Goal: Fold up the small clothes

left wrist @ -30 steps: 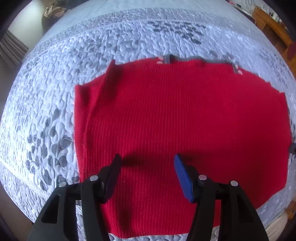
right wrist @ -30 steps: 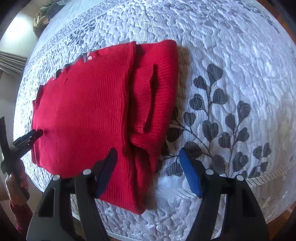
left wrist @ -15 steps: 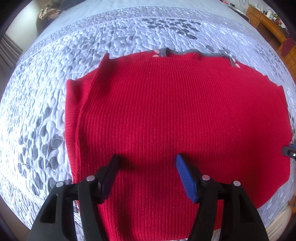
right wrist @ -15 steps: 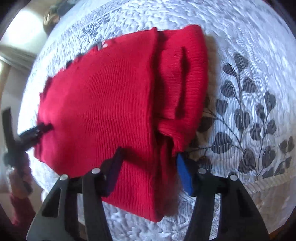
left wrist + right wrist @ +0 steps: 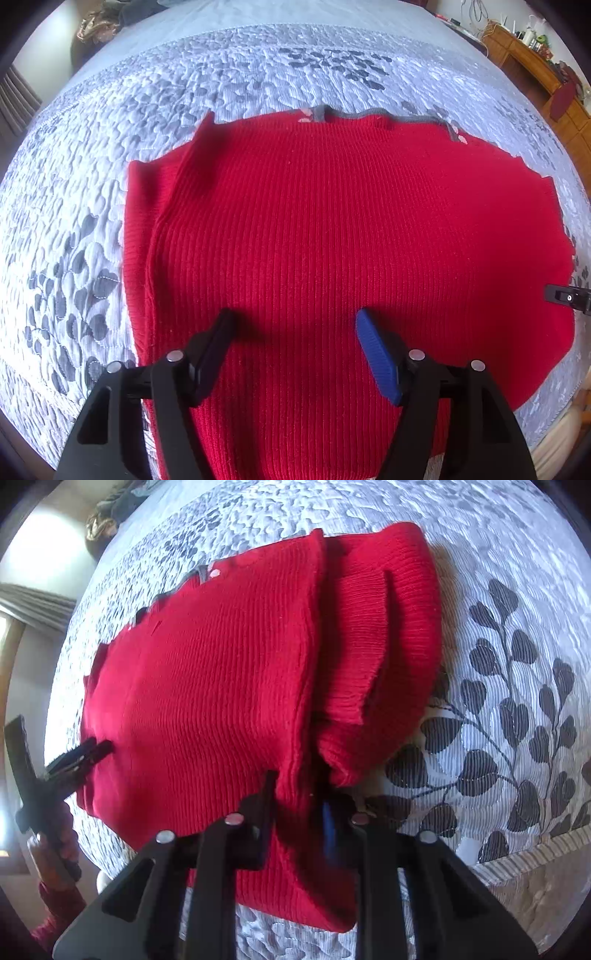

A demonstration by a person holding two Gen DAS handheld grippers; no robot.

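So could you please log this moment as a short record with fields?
garment: red ribbed knit sweater, sleeve folded in on one side
surface: grey leaf-patterned quilted bedspread
left gripper: open above the sweater, jaws just opening, nothing between the fingers
right gripper: jaws just closing, pinching the sweater's folded edge

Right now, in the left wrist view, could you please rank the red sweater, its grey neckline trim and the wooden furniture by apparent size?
1. Red sweater, by far the largest.
2. Wooden furniture, cut off at the frame edge and farther away, so its rank is unsure.
3. Grey neckline trim, a thin strip.
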